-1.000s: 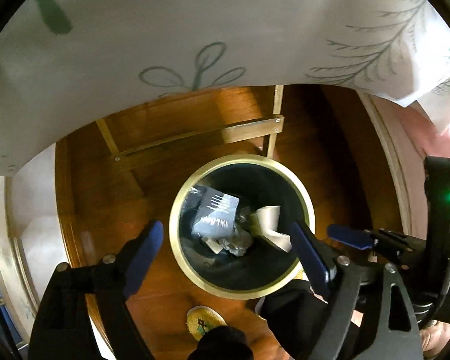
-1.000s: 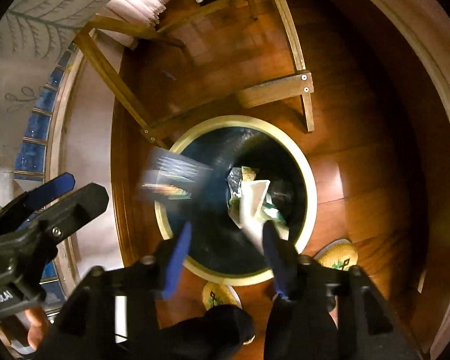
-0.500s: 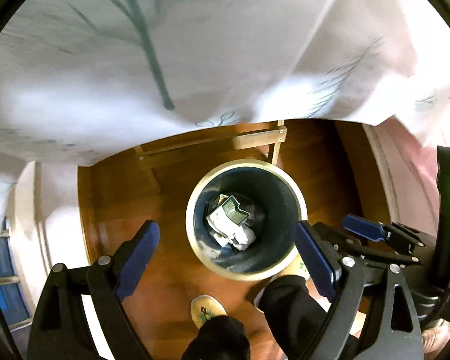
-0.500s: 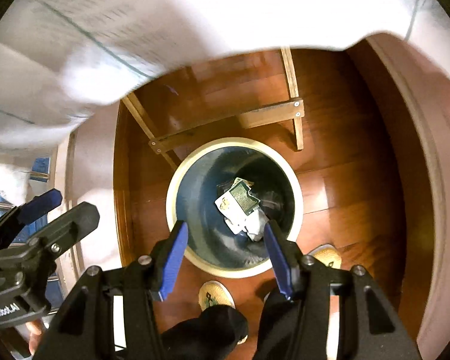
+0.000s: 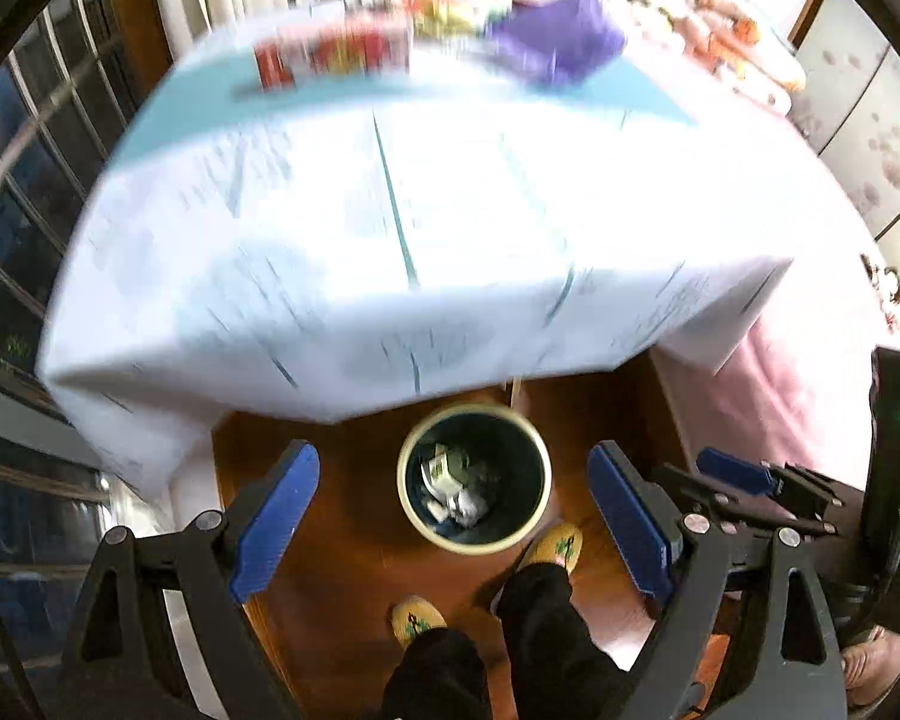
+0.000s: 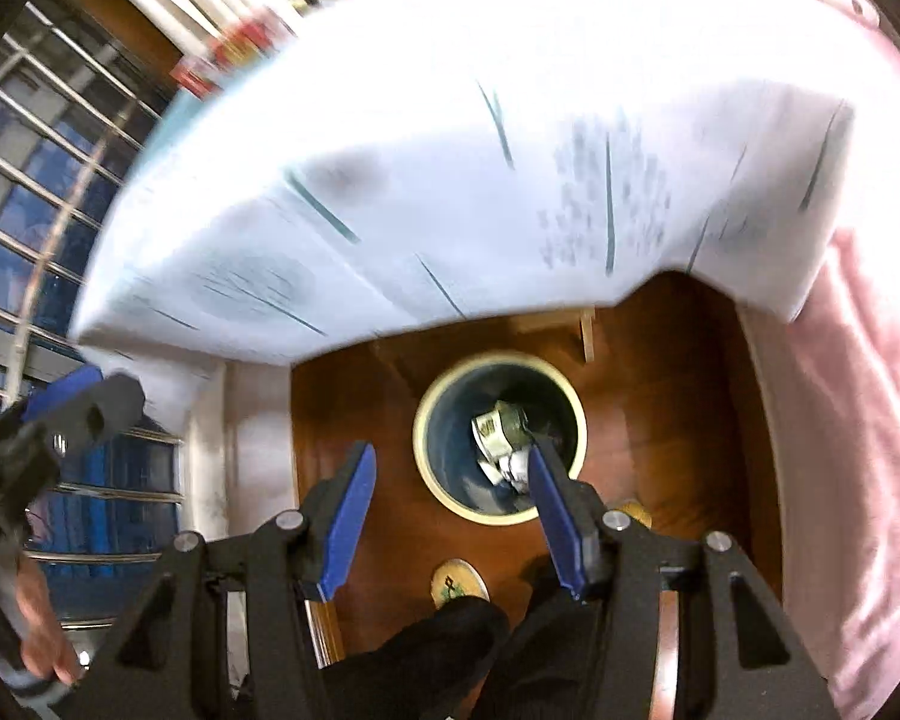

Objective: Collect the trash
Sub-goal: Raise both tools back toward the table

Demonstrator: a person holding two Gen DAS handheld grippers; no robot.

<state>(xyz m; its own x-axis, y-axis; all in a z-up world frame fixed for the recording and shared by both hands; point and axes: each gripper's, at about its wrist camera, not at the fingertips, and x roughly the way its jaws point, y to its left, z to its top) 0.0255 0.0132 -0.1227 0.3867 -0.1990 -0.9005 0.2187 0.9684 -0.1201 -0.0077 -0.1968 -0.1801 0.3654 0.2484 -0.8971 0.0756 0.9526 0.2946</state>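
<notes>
A round dark bin with a gold rim [image 5: 415, 504] [image 6: 432, 483] stands on the wooden floor just in front of the table. Crumpled paper and wrappers [image 5: 453, 483] [image 6: 498, 435] lie inside it. My left gripper [image 5: 453, 510] is open and empty, high above the bin. My right gripper [image 6: 453, 510] is open and empty too, also high above the bin; it shows at the right of the left wrist view [image 5: 744, 480]. On the table top, blurred, lie red packets [image 5: 330, 54] and a purple item [image 5: 555, 39].
A table with a white leaf-print cloth [image 5: 420, 210] [image 6: 450, 150] fills the upper half of both views. A pink cloth [image 6: 858, 420] hangs at the right. Barred windows [image 5: 24, 180] are at the left. The person's slippered feet [image 5: 555, 546] stand by the bin.
Both grippers have risen well away from the bin, which looks much smaller now. The table top and its items have come into view. The dropped trash has settled in the bin.
</notes>
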